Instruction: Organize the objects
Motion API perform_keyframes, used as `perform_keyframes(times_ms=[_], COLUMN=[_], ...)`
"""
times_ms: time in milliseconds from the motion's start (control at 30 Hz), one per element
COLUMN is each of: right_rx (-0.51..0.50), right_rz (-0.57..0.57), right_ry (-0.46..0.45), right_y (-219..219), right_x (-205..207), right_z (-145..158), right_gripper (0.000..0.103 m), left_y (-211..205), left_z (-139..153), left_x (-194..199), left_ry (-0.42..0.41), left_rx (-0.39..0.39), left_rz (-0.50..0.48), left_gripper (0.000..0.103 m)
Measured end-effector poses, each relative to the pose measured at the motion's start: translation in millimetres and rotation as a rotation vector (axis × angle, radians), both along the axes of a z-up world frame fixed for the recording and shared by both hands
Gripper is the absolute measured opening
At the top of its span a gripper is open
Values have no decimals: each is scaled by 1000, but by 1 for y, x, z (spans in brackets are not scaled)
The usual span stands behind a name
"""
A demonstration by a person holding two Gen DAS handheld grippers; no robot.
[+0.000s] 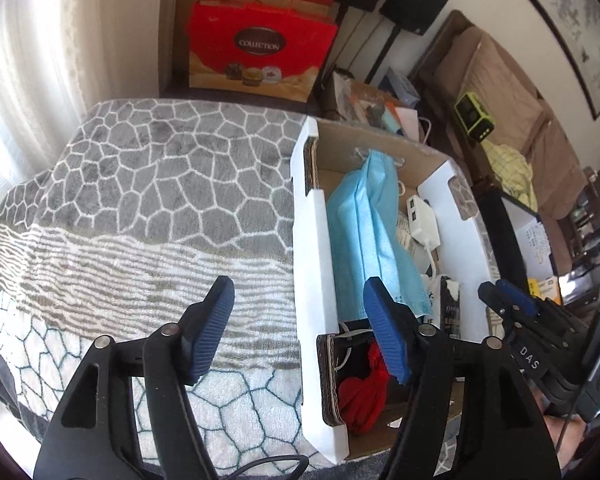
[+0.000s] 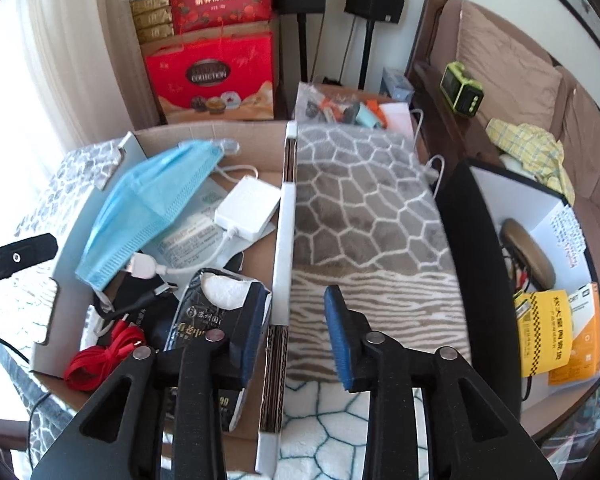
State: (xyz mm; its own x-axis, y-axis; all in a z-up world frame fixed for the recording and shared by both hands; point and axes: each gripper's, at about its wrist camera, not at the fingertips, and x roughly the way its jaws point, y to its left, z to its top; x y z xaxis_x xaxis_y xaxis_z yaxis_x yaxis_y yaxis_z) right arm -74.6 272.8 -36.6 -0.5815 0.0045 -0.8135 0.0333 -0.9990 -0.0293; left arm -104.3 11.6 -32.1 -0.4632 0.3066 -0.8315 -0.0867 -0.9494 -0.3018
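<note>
An open cardboard box (image 1: 312, 240) (image 2: 284, 220) with white outer walls sits on a patterned blanket. Inside lie a blue face mask (image 1: 364, 220) (image 2: 148, 204), a white charger hub (image 1: 422, 224) (image 2: 248, 208) with its cable, a dark tissue pack (image 2: 216, 304) and a red cord bundle (image 1: 360, 392) (image 2: 100, 356). My left gripper (image 1: 300, 332) hangs open above the box's left wall, holding nothing. My right gripper (image 2: 296, 332) (image 1: 500, 292) is open by a narrower gap above the box's right wall, its left finger over the tissue pack, nothing pressed between the pads.
The grey and white blanket (image 1: 160, 184) covers the surface on both sides of the box. A black and white box (image 2: 540, 216) holding a yellow packet (image 2: 544, 332) stands at the right. Red gift bags (image 1: 260, 48) and a sofa (image 2: 520, 72) lie beyond.
</note>
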Motion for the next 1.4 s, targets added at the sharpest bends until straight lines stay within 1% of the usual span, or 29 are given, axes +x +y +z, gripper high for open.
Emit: perform_keyframes(times_ms=[33, 100, 167, 200, 233, 267, 300, 367, 500, 600, 633, 767, 933, 1067, 1233, 1300, 1400], right_rx=[-7, -17, -21, -25, -29, -33, -35, -35, -24, -37, -40, -38, -28, -26, -23, -12, -21], right_rz=[2, 8, 13, 18, 23, 31, 37, 51, 63, 62, 60, 48, 38, 32, 4, -4, -6], right_ry=[13, 42, 68, 79, 86, 91, 96, 114, 144, 155, 160, 174, 160, 150, 146, 149, 144], right_y=[0, 0, -3, -5, -7, -9, -12, -18, -27, -30, -30, -31, -32, -32, -29, -29, -27], right_x=[4, 13, 22, 26, 31, 35, 39, 48, 67, 80, 83, 99, 112, 119, 124, 125, 127], right_z=[5, 16, 26, 30, 34, 38, 41, 48, 61, 68, 70, 73, 64, 55, 43, 41, 37], right_gripper=[35, 42, 54, 58, 64, 69, 71, 76, 83, 96, 103, 102, 102, 102, 102, 102, 102], left_y=[-4, -10, -13, -14, -14, -15, -14, -12, -11, -9, -7, -2, 1, 5, 5, 6, 6], left_z=[8, 24, 40, 48, 55, 62, 68, 81, 96, 99, 98, 91, 72, 58, 47, 44, 39], left_x=[5, 16, 27, 35, 40, 47, 53, 68, 92, 107, 112, 131, 144, 147, 148, 149, 151], left_ry=[23, 69, 122, 150, 174, 198, 217, 255, 298, 305, 308, 320, 288, 271, 246, 244, 234], left_rx=[4, 4, -5, -16, -30, -50, -70, -104, -121, -136, -146, -188, -192, -235, -219, -225, -233], left_rz=[7, 23, 29, 32, 35, 34, 35, 35, 36, 35, 37, 44, 34, 28, 33, 38, 40], left_gripper=[71, 80, 85, 88, 90, 95, 99, 100, 103, 103, 103, 103, 103, 103, 103, 103, 103])
